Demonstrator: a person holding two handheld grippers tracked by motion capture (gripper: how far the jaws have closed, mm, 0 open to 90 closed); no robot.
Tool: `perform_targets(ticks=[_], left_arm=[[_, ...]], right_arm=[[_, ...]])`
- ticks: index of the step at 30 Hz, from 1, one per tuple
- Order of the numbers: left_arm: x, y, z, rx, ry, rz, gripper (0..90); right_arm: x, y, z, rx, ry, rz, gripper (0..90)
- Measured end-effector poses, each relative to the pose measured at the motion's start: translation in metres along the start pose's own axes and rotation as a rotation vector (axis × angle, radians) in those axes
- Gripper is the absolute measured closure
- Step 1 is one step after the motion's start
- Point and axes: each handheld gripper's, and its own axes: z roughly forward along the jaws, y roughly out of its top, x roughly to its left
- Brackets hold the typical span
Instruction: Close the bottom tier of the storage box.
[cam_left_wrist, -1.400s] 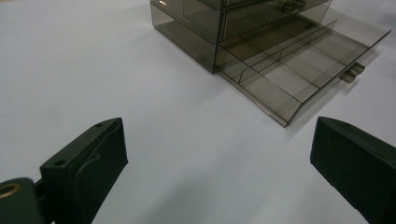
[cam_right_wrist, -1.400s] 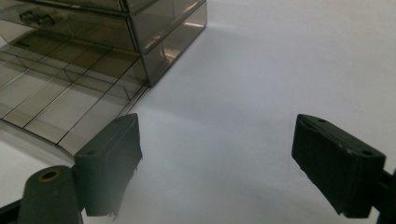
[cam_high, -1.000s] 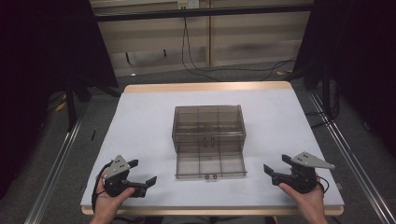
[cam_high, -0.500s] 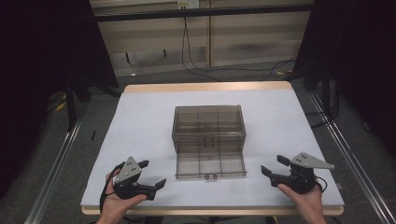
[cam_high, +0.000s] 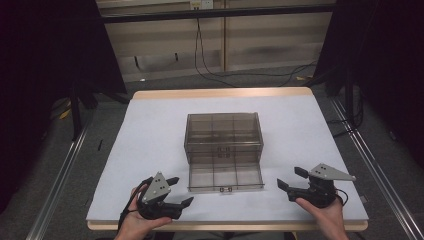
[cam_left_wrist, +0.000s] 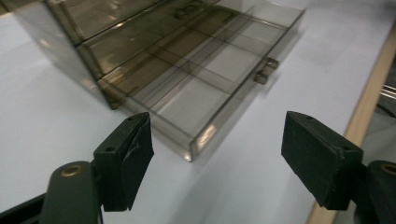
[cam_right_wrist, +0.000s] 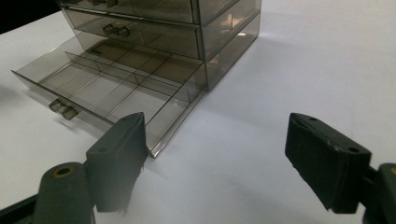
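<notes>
smoky clear drawer box (cam_high: 223, 131) mid-table, bottom drawer (cam_high: 226, 176) pulled out (empty, divided into compartments).

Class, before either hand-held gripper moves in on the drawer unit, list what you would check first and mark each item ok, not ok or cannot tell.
1. Left hand-held gripper open, holding nothing: ok.
2. Right hand-held gripper open, holding nothing: ok.
3. Bottom drawer pulled out: ok.
4. Drawer compartments free of items: ok, none seen.
5. Drawer handle unobstructed: ok.
6. Drawer unit fixed to the table: cannot tell.
</notes>
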Motion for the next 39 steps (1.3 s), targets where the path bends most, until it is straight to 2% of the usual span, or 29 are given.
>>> perform_targets(ticks=[3,11,14,15,17,19,20,21,22,25,26,27,29,30,31,35,37,39], left_arm=[[-0.005,0.006,0.005,-0.012,-0.037,0.003,30.5],[-0.012,0.021,0.014,-0.032,-0.095,0.007,35.8],[-0.015,0.025,0.017,-0.028,-0.12,-0.019,40.7],[-0.013,0.028,0.017,-0.005,-0.133,-0.004,44.9],[-0.014,0.03,0.018,-0.002,-0.14,-0.007,47.1],[-0.012,0.032,0.02,0.009,-0.124,-0.011,52.6],[-0.01,0.032,0.023,0.016,-0.125,-0.029,52.6],[-0.008,0.032,0.026,0.003,-0.135,-0.033,56.1],[-0.005,0.033,0.03,0.02,-0.144,-0.029,62.7],[-0.005,0.035,0.034,0.032,-0.151,-0.006,65.5],[-0.006,0.035,0.037,0.036,-0.167,-0.001,69.2],[-0.007,0.036,0.04,0.043,-0.164,0.011,69.2],[-0.006,0.04,0.044,0.052,-0.161,-0.001,78.3],[-0.005,0.042,0.046,0.06,-0.141,0.004,78.3],[-0.004,0.044,0.048,0.062,-0.142,0.011,85.0],[0.0,0.049,0.056,0.068,-0.172,0.005,89.3],[-0.001,0.052,0.06,0.09,-0.166,0.028,89.6],[0.0,0.053,0.066,0.093,-0.195,0.034,90.0]], right_arm=[[0.001,0.0,-0.001,-0.006,0.002,-0.01,20.6],[0.003,0.001,0.0,-0.003,0.01,-0.018,20.3],[0.003,0.001,0.0,0.0,0.012,-0.014,19.9],[0.003,0.001,0.001,0.003,0.014,-0.012,19.9],[0.003,0.001,0.001,0.003,0.014,-0.013,19.8],[0.004,0.001,0.002,0.003,0.016,-0.016,19.8],[0.004,0.001,0.002,0.002,0.016,-0.021,19.8],[0.004,0.002,0.001,0.001,0.018,-0.017,19.8],[0.004,0.002,0.001,-0.005,0.02,-0.014,19.8],[0.004,0.002,0.001,-0.002,0.025,-0.01,19.8],[0.004,0.002,0.002,-0.002,0.023,-0.011,19.8],[0.004,0.002,0.002,-0.002,0.023,-0.011,19.8],[0.003,0.002,0.002,0.0,0.023,-0.01,19.8],[0.004,0.002,0.002,0.001,0.026,-0.009,19.8],[0.004,0.002,0.002,0.002,0.024,-0.007,19.8],[0.004,0.002,0.002,0.003,0.028,-0.011,19.8],[0.004,0.002,0.002,0.005,0.03,-0.012,19.8],[0.003,0.002,0.003,0.005,0.033,-0.006,18.6]])
